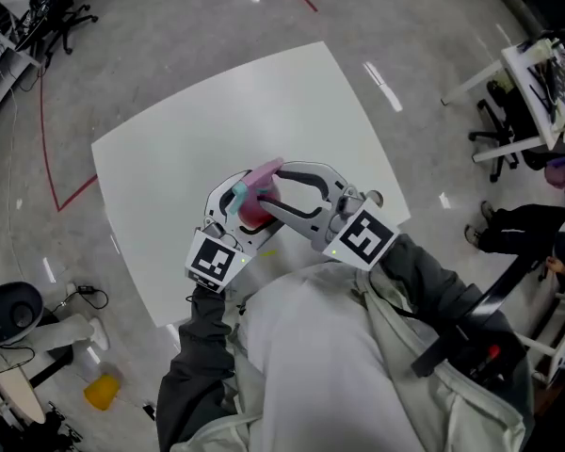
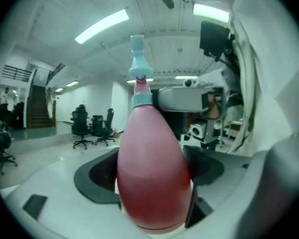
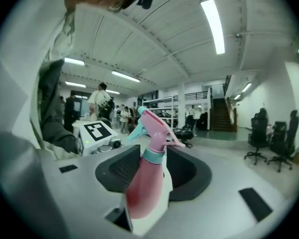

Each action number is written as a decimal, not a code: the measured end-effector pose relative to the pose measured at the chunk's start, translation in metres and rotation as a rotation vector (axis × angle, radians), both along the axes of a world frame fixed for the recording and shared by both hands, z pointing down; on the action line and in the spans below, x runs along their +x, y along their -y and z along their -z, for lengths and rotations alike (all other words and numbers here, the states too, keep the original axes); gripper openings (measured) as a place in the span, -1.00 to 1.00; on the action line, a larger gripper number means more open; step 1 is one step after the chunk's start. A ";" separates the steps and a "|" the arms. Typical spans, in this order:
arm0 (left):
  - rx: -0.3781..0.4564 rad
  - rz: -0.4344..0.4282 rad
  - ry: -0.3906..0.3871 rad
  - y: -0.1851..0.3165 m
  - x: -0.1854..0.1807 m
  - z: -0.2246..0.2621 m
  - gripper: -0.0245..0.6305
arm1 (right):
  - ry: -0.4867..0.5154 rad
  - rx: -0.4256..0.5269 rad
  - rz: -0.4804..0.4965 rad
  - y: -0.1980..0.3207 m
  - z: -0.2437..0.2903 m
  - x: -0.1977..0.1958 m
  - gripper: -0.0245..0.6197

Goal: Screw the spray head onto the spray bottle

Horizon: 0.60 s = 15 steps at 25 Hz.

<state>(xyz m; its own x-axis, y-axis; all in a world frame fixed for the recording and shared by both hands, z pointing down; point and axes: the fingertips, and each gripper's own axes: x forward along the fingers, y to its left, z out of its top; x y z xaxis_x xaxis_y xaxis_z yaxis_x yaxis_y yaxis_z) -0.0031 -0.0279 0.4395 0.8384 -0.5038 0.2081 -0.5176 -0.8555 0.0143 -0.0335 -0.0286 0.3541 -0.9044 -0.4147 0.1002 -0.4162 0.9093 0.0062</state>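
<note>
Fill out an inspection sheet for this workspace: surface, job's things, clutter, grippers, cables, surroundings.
Surface: white table, bare where it shows.
Job's things: pink spray bottle held up between both grippers; spray head sits on its neck with the teal collar in place; how tight it is cannot be told.
Clutter: nothing seen.
Grippers: left gripper shut on the bottle's body; right gripper has its jaws either side of the collar, pressing or not cannot be told.
Cables: black cable on the floor left of the table.
Surroundings: office chairs, a person, a yellow object on the floor.
</note>
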 end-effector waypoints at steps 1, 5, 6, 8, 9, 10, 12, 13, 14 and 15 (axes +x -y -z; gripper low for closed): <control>0.002 -0.042 -0.039 -0.005 0.001 0.006 0.33 | 0.022 -0.049 0.048 -0.002 0.001 0.003 -0.47; 0.010 -0.177 -0.101 -0.023 0.008 0.023 0.33 | 0.060 -0.147 0.236 -0.012 0.011 0.004 -0.37; 0.004 -0.211 -0.104 -0.028 0.010 0.025 0.33 | 0.065 -0.160 0.281 -0.016 0.013 0.003 -0.36; -0.015 -0.277 -0.108 -0.037 0.015 0.027 0.33 | 0.063 -0.171 0.367 -0.025 0.017 -0.001 -0.36; -0.026 -0.291 -0.116 -0.039 0.017 0.028 0.33 | 0.058 -0.163 0.398 -0.028 0.019 -0.002 -0.36; -0.038 -0.284 -0.126 -0.038 0.017 0.029 0.33 | 0.052 -0.145 0.407 -0.029 0.020 -0.002 -0.41; -0.035 -0.205 -0.116 -0.026 0.011 0.027 0.33 | 0.032 -0.110 0.330 -0.020 0.018 -0.001 -0.54; -0.019 -0.147 -0.092 -0.017 0.007 0.023 0.33 | 0.025 -0.105 0.257 -0.011 0.015 -0.001 -0.54; -0.003 -0.091 -0.062 -0.008 0.003 0.019 0.33 | 0.022 -0.105 0.177 -0.002 0.013 -0.002 -0.54; 0.008 -0.038 -0.028 -0.001 0.000 0.014 0.33 | 0.014 -0.107 0.098 0.005 0.009 -0.003 -0.54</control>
